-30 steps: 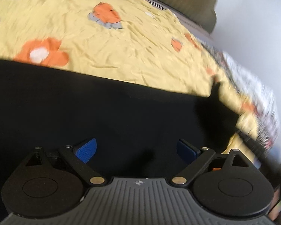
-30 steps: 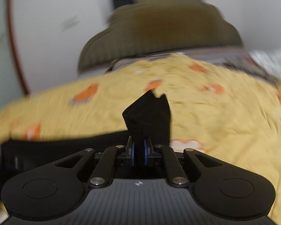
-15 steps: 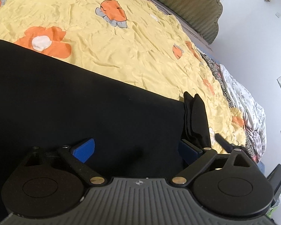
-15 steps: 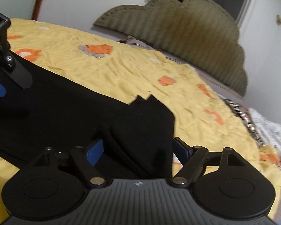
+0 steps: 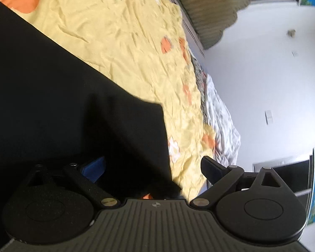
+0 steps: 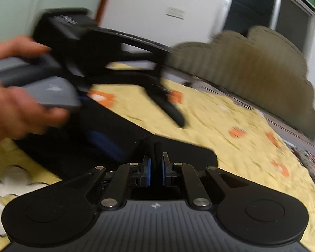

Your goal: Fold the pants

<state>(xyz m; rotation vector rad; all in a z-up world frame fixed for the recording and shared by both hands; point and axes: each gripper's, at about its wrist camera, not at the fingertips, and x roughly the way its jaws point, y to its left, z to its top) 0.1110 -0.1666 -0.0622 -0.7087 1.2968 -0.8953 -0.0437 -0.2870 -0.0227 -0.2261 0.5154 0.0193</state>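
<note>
The black pants (image 5: 63,109) lie spread on the yellow flowered bedspread (image 5: 126,42). My left gripper (image 5: 153,168) is open, its jaws wide apart over the pants' right edge, one blue pad over the cloth and the other over the bedspread. In the right wrist view my right gripper (image 6: 154,168) is shut on a fold of the pants (image 6: 178,153) at their near corner. The left gripper (image 6: 170,109), held in a hand (image 6: 12,109), shows there too, blurred, above the pants.
A green scalloped headboard (image 6: 252,67) stands at the far end of the bed. A zebra-striped and white blanket (image 5: 218,113) lies along the bed's right edge. White walls and a dark window (image 6: 247,8) lie beyond.
My right gripper has closed on the pants' corner fold. My left gripper has swung right to the pants' edge and stays open. The view is blurred by motion.
</note>
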